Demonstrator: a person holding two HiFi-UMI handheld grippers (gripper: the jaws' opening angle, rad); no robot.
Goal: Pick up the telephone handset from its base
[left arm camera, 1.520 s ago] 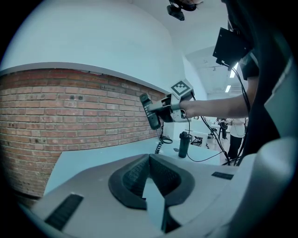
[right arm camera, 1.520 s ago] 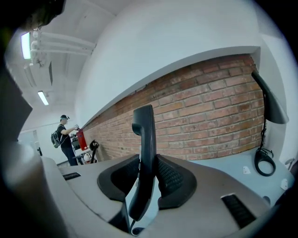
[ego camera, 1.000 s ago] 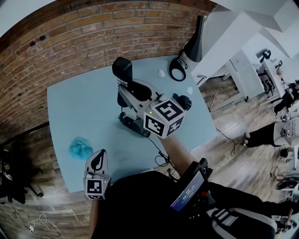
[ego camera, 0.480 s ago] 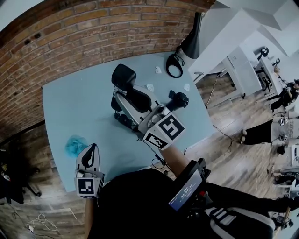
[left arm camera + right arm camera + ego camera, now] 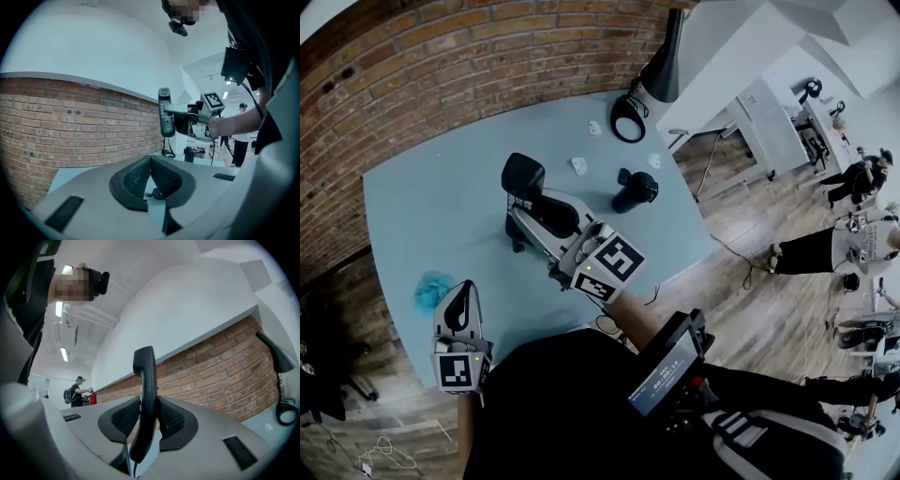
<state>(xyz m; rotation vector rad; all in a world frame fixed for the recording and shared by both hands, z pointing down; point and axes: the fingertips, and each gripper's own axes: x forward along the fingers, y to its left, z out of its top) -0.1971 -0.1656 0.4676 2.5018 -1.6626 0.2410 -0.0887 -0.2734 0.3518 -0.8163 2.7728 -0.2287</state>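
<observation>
Handset [image 5: 143, 394] higher in right gripper [image 5: 142, 420]

No legible text; print on the arm screen [image 5: 664, 375] seems blurred.

You are holding the black telephone handset [image 5: 144, 399] upright between the closed-in jaws of the right gripper [image 5: 149, 417], with its rounded end pointing up. In the head view it [image 5: 523, 176] is hanging above the middle of the light-blue table [image 5: 422, 206], lifted clear (its base is lying mostly covered underneath, so its details aren't showing). Seen from the left, it [image 5: 165, 112] is standing vertical.
</observation>
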